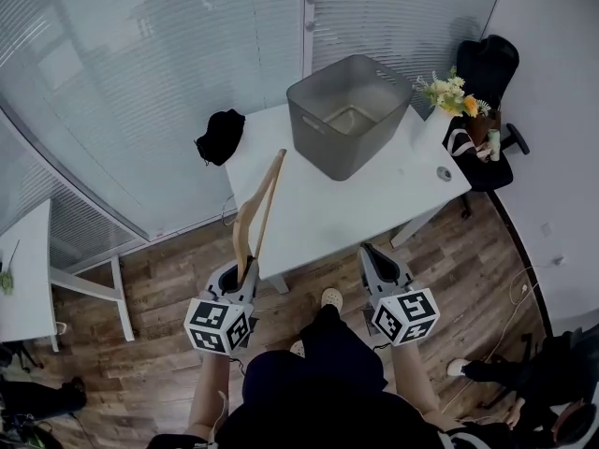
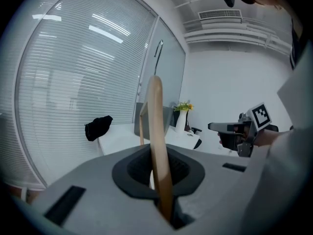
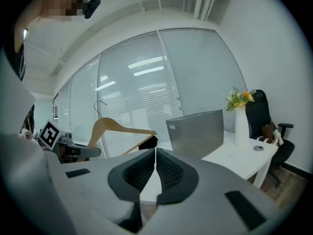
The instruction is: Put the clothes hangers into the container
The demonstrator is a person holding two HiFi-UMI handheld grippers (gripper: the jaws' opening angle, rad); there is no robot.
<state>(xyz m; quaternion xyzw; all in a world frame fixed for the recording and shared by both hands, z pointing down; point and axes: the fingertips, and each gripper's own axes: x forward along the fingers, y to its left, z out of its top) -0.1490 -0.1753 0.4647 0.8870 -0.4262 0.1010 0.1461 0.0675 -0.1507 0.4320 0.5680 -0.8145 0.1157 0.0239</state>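
Head view: container (image 1: 348,115) on white table (image 1: 356,204).

The hanger (image 2: 155,126) — lower end hidden inside the left gripper (image 2: 157,173).

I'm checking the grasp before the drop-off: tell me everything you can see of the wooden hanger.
The wooden hanger is light, bare wood: a curved shoulder piece, a straight crossbar beneath it and a thin wire hook on top. The left gripper is shut on one shoulder end, so the hanger stands tilted in the air, its far end toward the white table. Nothing else touches it, and it is outside the grey container.
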